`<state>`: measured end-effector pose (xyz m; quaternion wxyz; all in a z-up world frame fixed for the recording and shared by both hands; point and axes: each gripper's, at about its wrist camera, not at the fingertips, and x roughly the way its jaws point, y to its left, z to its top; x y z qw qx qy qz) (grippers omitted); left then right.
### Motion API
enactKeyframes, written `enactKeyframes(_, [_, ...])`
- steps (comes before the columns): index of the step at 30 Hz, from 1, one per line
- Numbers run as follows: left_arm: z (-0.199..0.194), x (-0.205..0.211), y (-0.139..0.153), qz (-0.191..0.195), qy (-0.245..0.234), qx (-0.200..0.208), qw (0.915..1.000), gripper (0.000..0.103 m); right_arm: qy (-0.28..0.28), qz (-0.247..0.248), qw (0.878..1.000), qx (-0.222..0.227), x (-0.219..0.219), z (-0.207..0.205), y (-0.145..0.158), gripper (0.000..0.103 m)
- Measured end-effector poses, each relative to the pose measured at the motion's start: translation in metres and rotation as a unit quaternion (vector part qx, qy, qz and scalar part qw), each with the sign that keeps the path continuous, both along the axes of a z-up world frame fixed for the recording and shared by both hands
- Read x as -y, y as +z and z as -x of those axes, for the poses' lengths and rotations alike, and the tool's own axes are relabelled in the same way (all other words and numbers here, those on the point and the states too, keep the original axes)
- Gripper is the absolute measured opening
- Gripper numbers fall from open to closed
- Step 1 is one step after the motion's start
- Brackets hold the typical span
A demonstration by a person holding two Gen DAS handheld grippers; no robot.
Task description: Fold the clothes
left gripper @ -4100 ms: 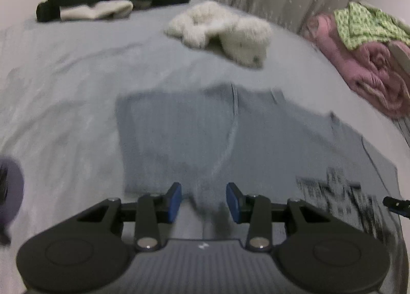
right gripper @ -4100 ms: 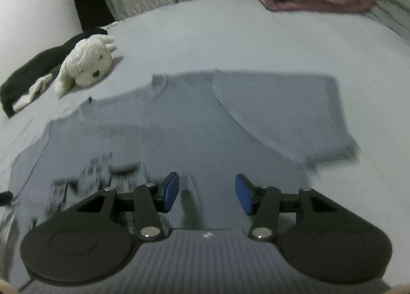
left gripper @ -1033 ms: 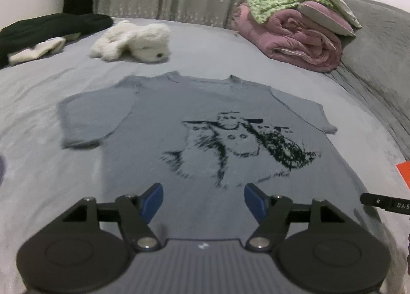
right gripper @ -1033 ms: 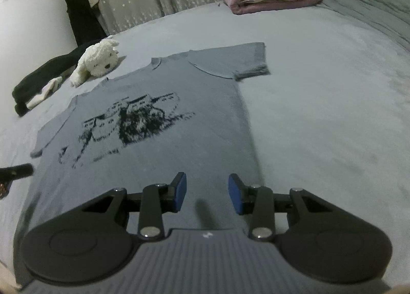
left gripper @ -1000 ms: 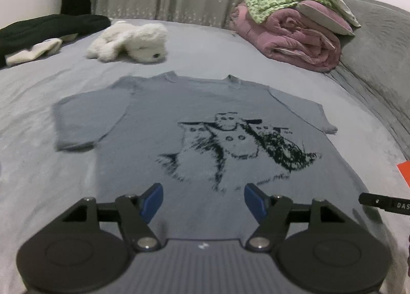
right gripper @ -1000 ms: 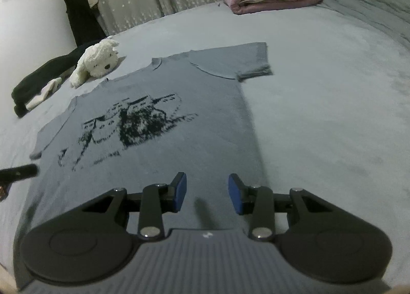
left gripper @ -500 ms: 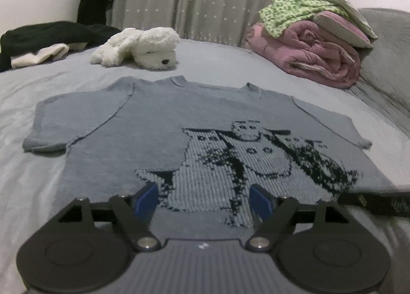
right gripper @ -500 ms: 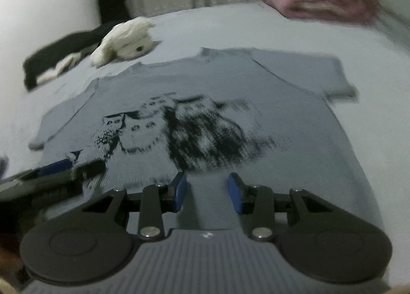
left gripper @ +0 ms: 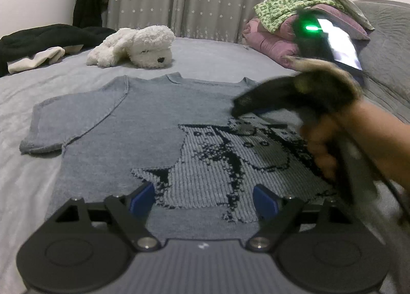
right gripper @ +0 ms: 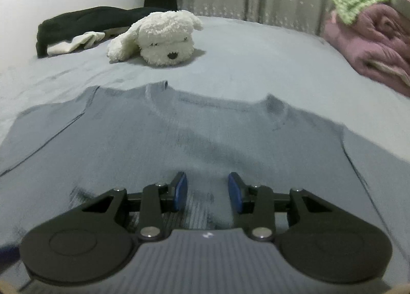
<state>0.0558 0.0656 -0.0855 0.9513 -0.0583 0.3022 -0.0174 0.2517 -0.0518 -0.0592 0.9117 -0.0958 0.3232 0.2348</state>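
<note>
left gripper (left gripper: 203,198): opening, empty | right gripper (right gripper: 207,190): half-open, empty | risk: sweater (left gripper: 143,124) bunches toward 12 o'clock if snagged

Right gripper (right gripper: 207,191), fingers apart, over flat grey T-shirt (right gripper: 205,137); white plush dog (right gripper: 164,37) beyond.

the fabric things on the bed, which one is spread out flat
The grey t-shirt with the black cat print; the pink blanket is rolled, the black garment lies bunched.

Both wrist views low over T-shirt (left gripper: 143,124)
</note>
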Motion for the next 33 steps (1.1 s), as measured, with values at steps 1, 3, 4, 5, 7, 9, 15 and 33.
enactKeyframes(1, [0.0, 0.0, 0.0, 0.0, -0.001, 0.0, 1.0, 0.086, 0.001, 0.0, 1.0, 0.001, -0.004, -0.009, 0.0, 0.041])
enactKeyframes(3, [0.0, 0.001, 0.0, 0.0, -0.001, -0.001, 1.0, 0.087, 0.003, 0.001, 1.0, 0.001, -0.013, -0.028, -0.001, 0.041])
enactKeyframes(4, [0.0, 0.002, 0.0, -0.001, -0.002, -0.002, 1.0, 0.088, 0.001, -0.003, 1.0, -0.001, -0.016, -0.036, -0.001, 0.041])
enactKeyframes(5, [0.0, 0.003, -0.001, -0.003, -0.002, -0.002, 1.0, 0.088, -0.001, -0.006, 1.0, -0.002, -0.02, -0.044, -0.002, 0.042])
enactKeyframes(7, [-0.001, 0.004, -0.001, -0.006, -0.002, -0.003, 1.0, 0.088, -0.011, -0.012, 1.0, -0.002, -0.028, -0.061, -0.002, 0.042])
enactKeyframes(9, [-0.002, 0.005, -0.001, -0.008, -0.002, -0.005, 1.0, 0.089, -0.019, -0.015, 1.0, 0.003, -0.036, -0.074, -0.002, 0.043])
enactKeyframes(15, [-0.003, 0.003, 0.0, -0.003, -0.003, -0.007, 1.0, 0.09, -0.02, -0.026, 0.999, 0.004, -0.03, -0.079, 0.016, 0.041])
enactKeyframes(33, [-0.003, 0.004, 0.0, -0.012, -0.004, -0.01, 0.9999, 0.091, -0.086, 0.006, 0.996, 0.02, 0.035, -0.087, -0.004, 0.033])
